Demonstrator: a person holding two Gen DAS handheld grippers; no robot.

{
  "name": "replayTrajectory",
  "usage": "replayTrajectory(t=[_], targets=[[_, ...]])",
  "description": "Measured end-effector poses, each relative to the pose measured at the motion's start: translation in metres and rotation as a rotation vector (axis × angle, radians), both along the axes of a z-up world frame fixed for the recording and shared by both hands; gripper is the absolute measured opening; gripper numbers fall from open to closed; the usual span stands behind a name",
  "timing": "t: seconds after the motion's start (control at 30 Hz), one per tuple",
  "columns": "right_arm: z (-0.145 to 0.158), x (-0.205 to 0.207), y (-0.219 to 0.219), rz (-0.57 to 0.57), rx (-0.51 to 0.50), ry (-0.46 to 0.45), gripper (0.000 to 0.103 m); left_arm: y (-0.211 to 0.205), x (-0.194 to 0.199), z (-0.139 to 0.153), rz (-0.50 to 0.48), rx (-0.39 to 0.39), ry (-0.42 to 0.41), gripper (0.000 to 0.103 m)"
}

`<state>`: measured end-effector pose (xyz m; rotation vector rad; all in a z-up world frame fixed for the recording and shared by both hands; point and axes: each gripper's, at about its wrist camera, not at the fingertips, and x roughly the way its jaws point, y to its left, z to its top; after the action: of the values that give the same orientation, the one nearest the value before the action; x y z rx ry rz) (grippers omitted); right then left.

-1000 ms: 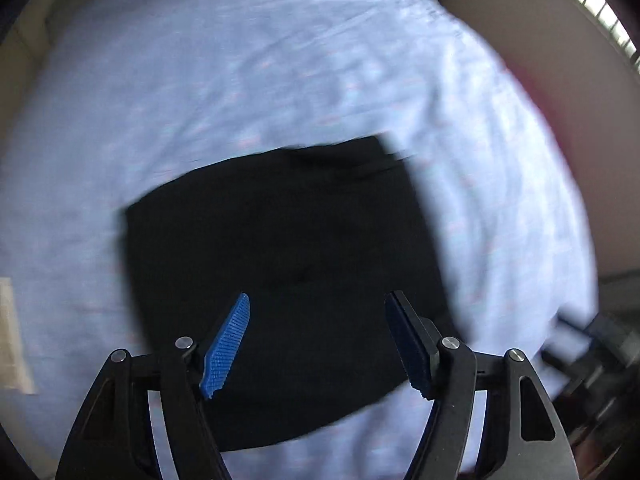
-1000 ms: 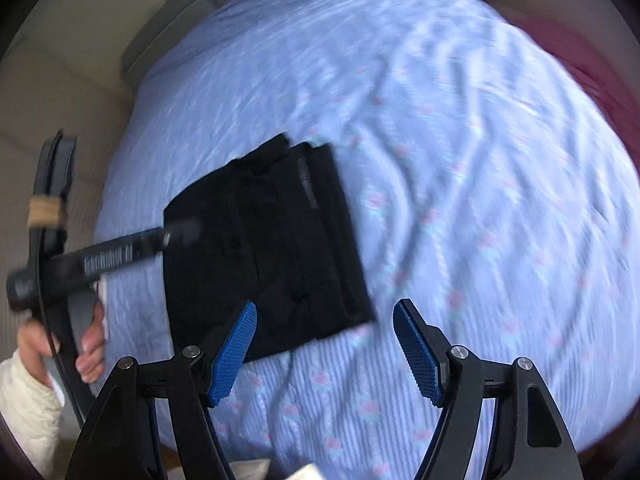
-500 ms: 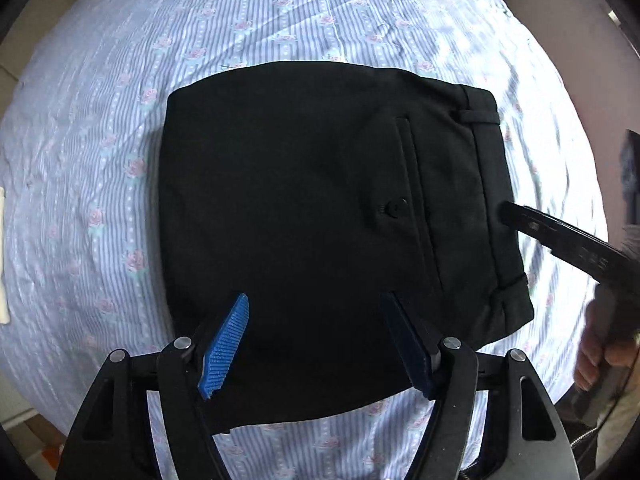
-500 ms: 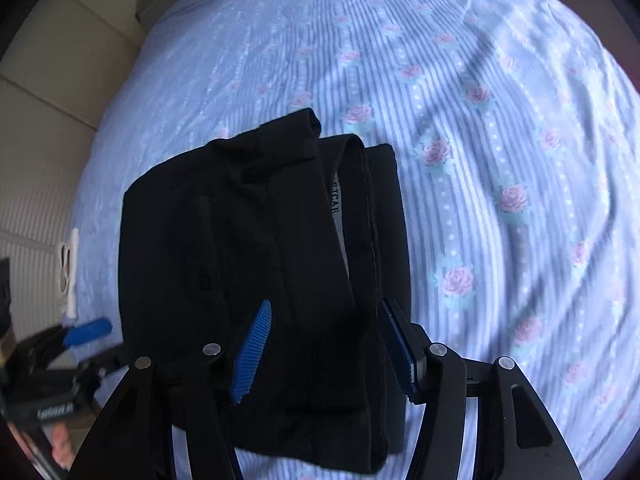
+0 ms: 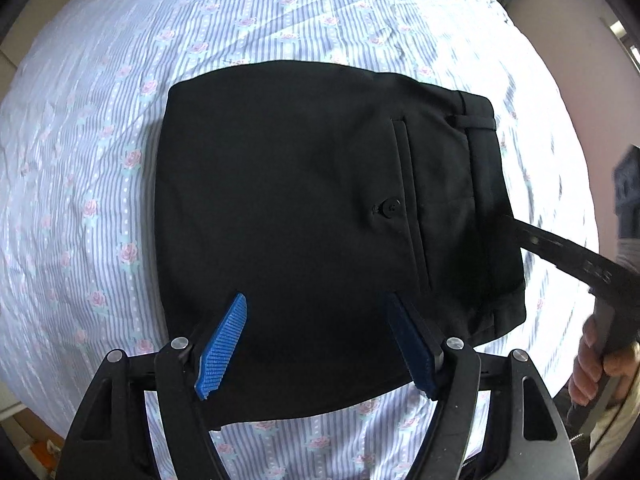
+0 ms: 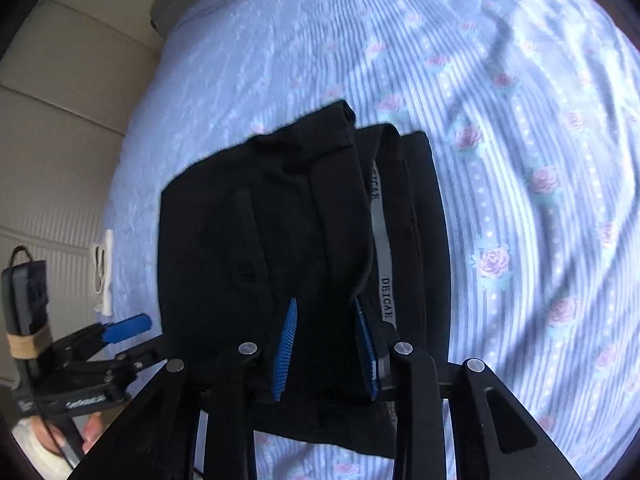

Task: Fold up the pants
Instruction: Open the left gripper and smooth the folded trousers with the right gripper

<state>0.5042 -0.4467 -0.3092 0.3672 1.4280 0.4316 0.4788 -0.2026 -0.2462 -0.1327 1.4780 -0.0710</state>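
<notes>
While the left gripper [image 5: 316, 344] hangs over the near edge of the folded black pants [image 5: 320, 208], its blue pads spread wide and clamping nothing, the right gripper [image 6: 326, 344] has just been closing, with a raised fold of the waistband [image 6: 384, 240] between its pads. Beyond, the pants lie flat on the striped, rose-printed bedsheet [image 5: 280, 12].

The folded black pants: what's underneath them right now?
Under the black pants only the striped, rose-printed bedsheet shows around every edge. Whatever lies directly beneath the fabric is covered. The right gripper, which has just been closing, hides the waistband layers between its fingers.
</notes>
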Motion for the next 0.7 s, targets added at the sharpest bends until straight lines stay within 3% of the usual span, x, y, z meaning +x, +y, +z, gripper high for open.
replayTrajectory(t=[0.07,0.13,0.33,0.47,0.7], targets=[[-0.019,0.006,0.001,-0.011,-0.010,0.079,0.031,-0.001,-0.002,0.000,-0.003,-0.002,0.004,0.073],[-0.026,0.007,0.003,-0.014,-0.025,0.098,0.022,-0.003,-0.004,0.000,-0.011,0.002,0.009,0.073],[0.012,-0.015,0.002,-0.052,-0.043,-0.026,0.006,-0.006,-0.004,-0.001,-0.016,0.019,0.014,0.073],[0.012,-0.020,-0.013,-0.115,-0.061,-0.031,0.006,-0.012,-0.001,-0.001,-0.018,0.015,0.016,0.073],[0.002,-0.016,-0.011,-0.095,-0.125,-0.006,0.009,-0.026,-0.004,-0.001,-0.053,0.029,0.025,0.077]])
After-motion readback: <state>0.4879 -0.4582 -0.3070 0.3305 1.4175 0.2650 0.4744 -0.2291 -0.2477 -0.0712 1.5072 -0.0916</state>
